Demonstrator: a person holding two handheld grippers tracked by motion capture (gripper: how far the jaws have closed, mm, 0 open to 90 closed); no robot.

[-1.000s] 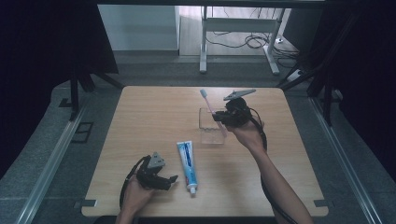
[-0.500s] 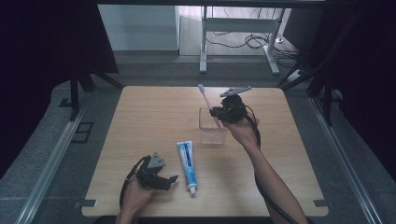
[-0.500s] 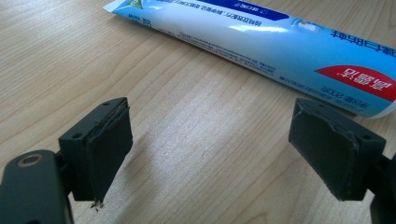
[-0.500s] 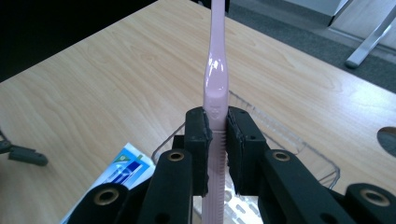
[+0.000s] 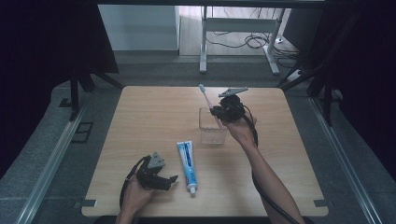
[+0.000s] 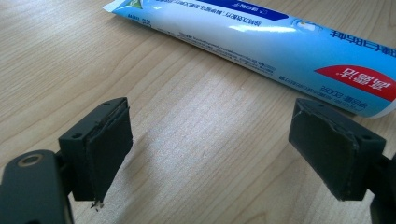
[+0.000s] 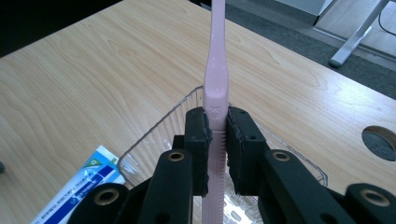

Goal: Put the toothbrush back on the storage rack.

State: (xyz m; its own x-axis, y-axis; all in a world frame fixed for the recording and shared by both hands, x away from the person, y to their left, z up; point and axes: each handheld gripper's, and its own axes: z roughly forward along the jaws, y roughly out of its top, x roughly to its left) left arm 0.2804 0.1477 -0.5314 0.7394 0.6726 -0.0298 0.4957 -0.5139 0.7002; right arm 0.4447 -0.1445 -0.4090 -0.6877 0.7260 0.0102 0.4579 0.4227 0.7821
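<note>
My right gripper (image 5: 218, 112) (image 7: 216, 135) is shut on a pink toothbrush (image 5: 208, 103) (image 7: 216, 88). The brush stands nearly upright, its lower end down inside a clear square cup (image 5: 213, 131) (image 7: 154, 140) in the middle of the table. A blue and white toothpaste tube (image 5: 187, 164) (image 6: 261, 37) lies flat on the wood nearer the front edge. Just left of the tube rests my left gripper (image 5: 173, 182) (image 6: 219, 154), open, with bare wood between its pads.
The light wooden table (image 5: 149, 116) has bare room at the left, right and far side. A round hole (image 7: 380, 142) is cut in the tabletop near the cup. Beyond the far edge stand a white desk frame (image 5: 233, 42) and floor cables.
My right gripper has carried the toothbrush a little toward the cup and downward, so its lower end now sits deeper in the cup. The left gripper and the tube have not moved.
</note>
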